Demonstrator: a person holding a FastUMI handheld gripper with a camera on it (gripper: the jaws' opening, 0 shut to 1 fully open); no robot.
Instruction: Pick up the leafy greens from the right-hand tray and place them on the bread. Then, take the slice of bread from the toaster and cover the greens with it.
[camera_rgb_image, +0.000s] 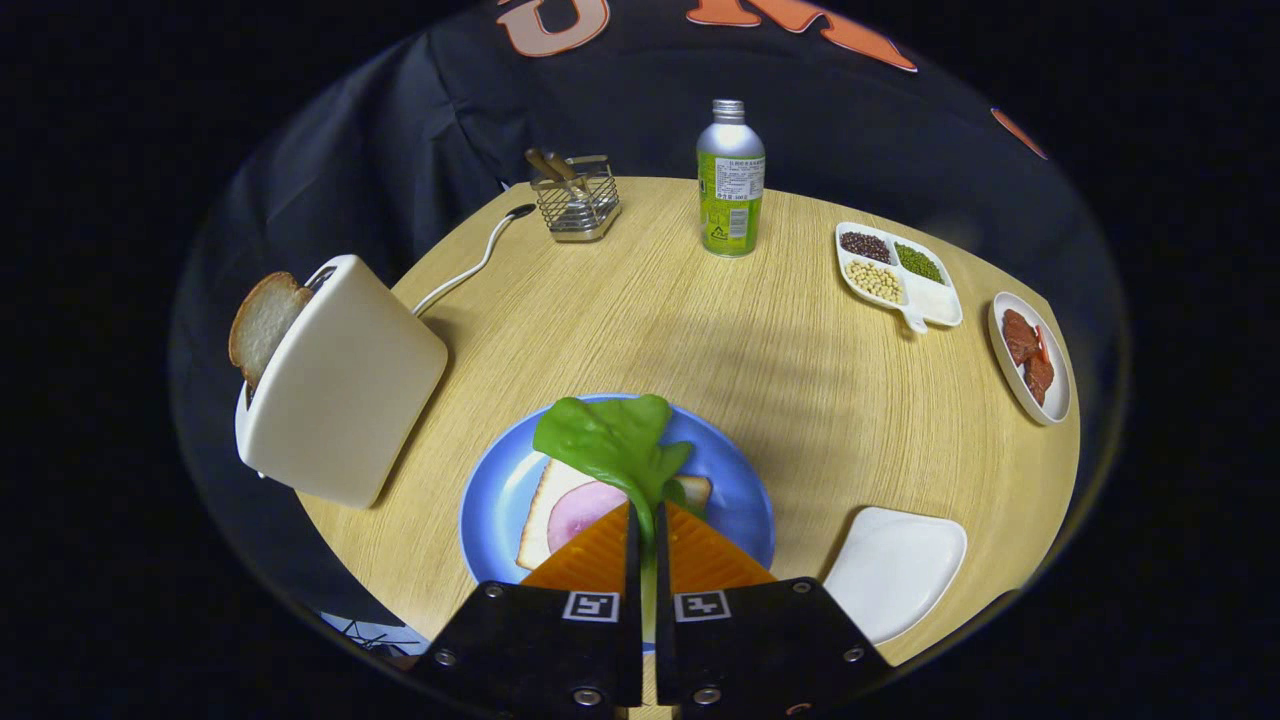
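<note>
My gripper (647, 515) is shut on the stem of the leafy greens (612, 440), whose broad leaf hangs just ahead of the fingertips. Beneath it sits a blue plate (495, 500) carrying a slice of bread (545, 500) topped with a pink round of ham (585, 510); the leaf hangs over the ham and the bread's far edge. To the left stands a cream toaster (340, 385) with a slice of bread (262, 325) sticking out of its slot. An empty white tray (895, 570) lies to the right of the fingers.
A round wooden table (760, 350) holds a green bottle (731, 185), a wire holder (575, 195), a divided dish of beans (897, 272) and a plate of dark red slices (1030, 355). The toaster's white cord (470, 265) trails toward the back.
</note>
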